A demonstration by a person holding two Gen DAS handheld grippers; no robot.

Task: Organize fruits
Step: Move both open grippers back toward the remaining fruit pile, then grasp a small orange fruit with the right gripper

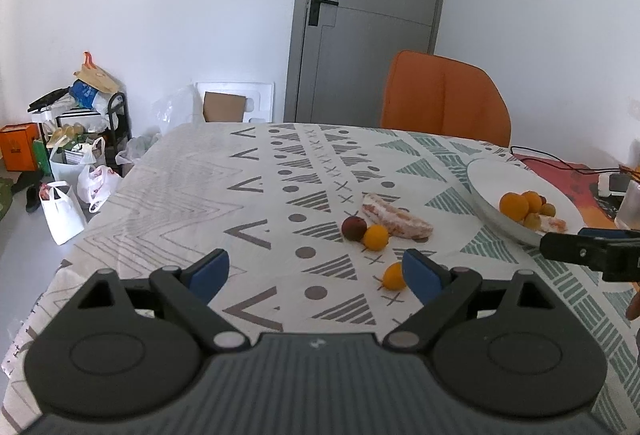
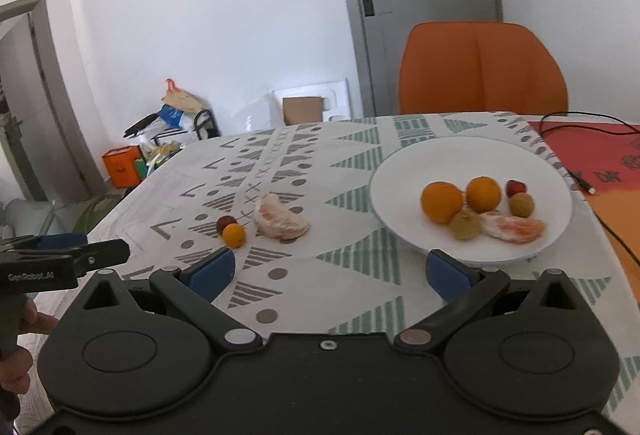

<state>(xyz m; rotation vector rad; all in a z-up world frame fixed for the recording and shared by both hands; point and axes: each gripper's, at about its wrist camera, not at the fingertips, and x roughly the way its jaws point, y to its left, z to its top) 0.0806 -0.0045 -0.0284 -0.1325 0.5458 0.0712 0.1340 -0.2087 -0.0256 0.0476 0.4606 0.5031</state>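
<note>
White plate (image 2: 472,155) on the patterned table (image 2: 340,267) holds oranges, small fruits and a peeled segment. Loose on the cloth lie a plum (image 1: 354,228), two kumquats (image 1: 376,237) and another peeled piece (image 1: 396,221). Left claw (image 1: 316,275) and right claw (image 2: 330,271) both gape empty.

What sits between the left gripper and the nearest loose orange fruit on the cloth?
Nothing visible. The left gripper is open and empty, and the small orange fruit lies on bare tablecloth right beside its right-hand finger. The red fruit, the second orange fruit and the peeled segment lie beyond it.
</note>
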